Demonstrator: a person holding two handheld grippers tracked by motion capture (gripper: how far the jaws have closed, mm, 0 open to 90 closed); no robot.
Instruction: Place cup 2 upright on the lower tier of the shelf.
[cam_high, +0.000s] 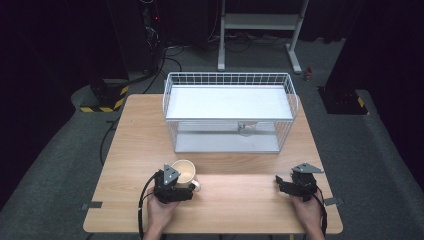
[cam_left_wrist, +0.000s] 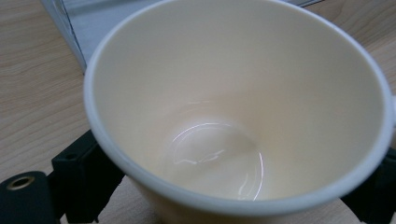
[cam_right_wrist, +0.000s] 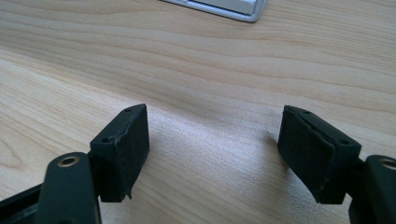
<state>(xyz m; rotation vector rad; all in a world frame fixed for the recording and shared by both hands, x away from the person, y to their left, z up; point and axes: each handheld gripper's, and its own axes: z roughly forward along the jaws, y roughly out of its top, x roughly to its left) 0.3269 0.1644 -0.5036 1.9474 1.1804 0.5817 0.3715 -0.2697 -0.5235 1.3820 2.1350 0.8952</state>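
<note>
1. The left gripper (cam_high: 186, 186) is clamped on a cream cup (cam_high: 184, 171), one jaw on each side of it
2. The cup sits near the desk's (cam_high: 135, 145) front edge, at about 7 o'clock from the white wire basket (cam_high: 227, 80)
3. The right gripper (cam_right_wrist: 214, 156) rests at 5 o'clock from the basket, jaws apart over bare wood, nothing between them

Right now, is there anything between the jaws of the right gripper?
No. In the right gripper view the right gripper stands open over the bare wooden table, with nothing between its jaws.
</note>
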